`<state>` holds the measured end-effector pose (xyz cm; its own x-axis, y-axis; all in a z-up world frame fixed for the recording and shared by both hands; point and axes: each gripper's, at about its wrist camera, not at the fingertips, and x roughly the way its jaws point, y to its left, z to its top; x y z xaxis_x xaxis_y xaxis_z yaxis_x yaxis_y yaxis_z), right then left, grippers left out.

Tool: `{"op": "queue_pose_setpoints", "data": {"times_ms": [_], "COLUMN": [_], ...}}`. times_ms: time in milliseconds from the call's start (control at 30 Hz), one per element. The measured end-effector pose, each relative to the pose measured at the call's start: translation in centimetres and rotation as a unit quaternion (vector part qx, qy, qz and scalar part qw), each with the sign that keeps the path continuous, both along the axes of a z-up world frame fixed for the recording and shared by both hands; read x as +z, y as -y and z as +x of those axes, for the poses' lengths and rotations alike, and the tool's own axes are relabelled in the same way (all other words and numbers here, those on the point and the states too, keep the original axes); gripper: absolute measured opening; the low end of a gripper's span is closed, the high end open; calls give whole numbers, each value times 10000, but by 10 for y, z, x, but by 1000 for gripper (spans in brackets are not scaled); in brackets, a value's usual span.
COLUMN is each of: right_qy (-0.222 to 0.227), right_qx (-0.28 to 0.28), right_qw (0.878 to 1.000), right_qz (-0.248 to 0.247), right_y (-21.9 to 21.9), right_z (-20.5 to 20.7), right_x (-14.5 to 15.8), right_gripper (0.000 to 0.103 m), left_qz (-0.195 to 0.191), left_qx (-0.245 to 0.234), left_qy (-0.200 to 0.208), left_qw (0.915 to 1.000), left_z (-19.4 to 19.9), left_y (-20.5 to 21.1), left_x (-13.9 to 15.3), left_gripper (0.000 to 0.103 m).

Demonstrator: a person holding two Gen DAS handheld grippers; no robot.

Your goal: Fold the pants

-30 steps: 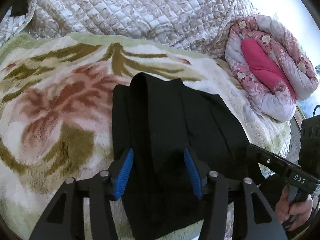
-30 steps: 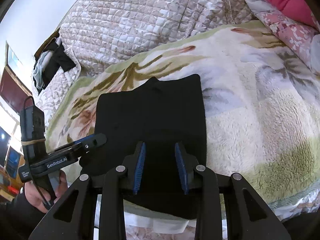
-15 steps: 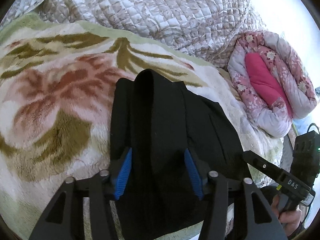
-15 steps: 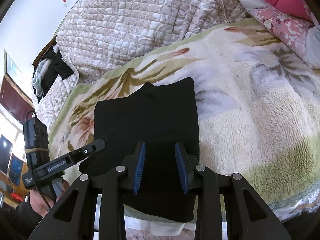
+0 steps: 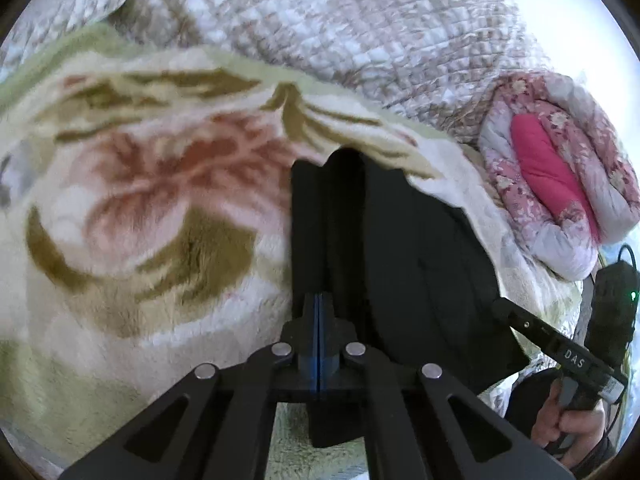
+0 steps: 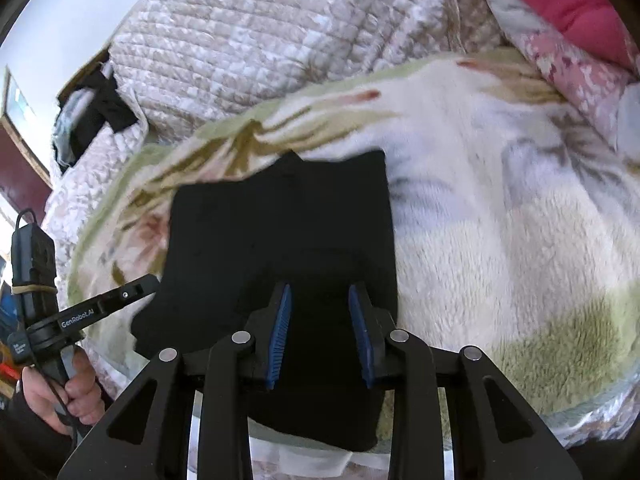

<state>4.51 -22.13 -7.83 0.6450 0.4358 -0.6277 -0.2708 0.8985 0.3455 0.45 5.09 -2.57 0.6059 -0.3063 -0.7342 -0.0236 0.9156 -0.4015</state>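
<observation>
Black pants (image 5: 400,264) lie folded into a compact stack on a fleece floral blanket (image 5: 140,220), near its front edge. My left gripper (image 5: 318,312) is shut, its blue pads pressed together over the pants' left side; whether cloth is pinched between them I cannot tell. In the right wrist view the pants (image 6: 280,232) fill the middle, and my right gripper (image 6: 322,332) is open, its pads straddling the near edge of the stack. Each gripper shows in the other's view: the right one (image 5: 560,348) and the left one (image 6: 96,308).
A quilted beige bedspread (image 5: 340,28) rises behind the blanket. A rolled pink floral duvet (image 5: 560,176) lies at the right. Dark clothes (image 6: 96,116) hang at the far left. The bed's front edge with white sheet (image 6: 304,460) is just below the pants.
My left gripper has closed from wide open to shut over the pants' left side. My right gripper stays open and has shifted slightly closer over the pants.
</observation>
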Motion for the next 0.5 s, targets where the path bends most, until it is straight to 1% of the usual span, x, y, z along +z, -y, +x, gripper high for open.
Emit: {"op": "queue_pose_setpoints", "data": {"times_ms": [67, 167, 233, 300, 333, 400, 467, 500], "right_qy": [138, 228, 335, 313, 294, 256, 136, 21], "right_qx": [16, -28, -17, 12, 21, 38, 12, -96], "right_qw": [9999, 9997, 9991, 9989, 9989, 9985, 9980, 9971], "right_qz": [13, -125, -272, -348, -370, -473, -624, -760], "right_y": [0, -2, -4, -6, -6, -7, -6, -4], "right_z": [4, 22, 35, 46, 53, 67, 81, 88], "right_x": [8, 17, 20, 20, 19, 15, 7, -1], "right_gripper": [30, 30, 30, 27, 27, 27, 27, 27], "left_qz": [68, 86, 104, 166, 231, 426, 655, 691], "left_qx": [-75, -294, -501, -688, -739, -779, -715, -713], "left_qy": [180, 439, 553, 606, 626, 535, 275, 160], "left_qw": [9998, 9986, 9972, 9956, 9950, 9946, 9949, 9949], "left_z": [3, 15, 28, 48, 56, 72, 84, 86], "left_y": [5, 18, 32, 49, 56, 65, 66, 64], "left_x": [13, 33, 42, 47, 46, 37, 18, 8], "left_gripper": [1, 1, 2, 2, 2, 2, 2, 2]}}
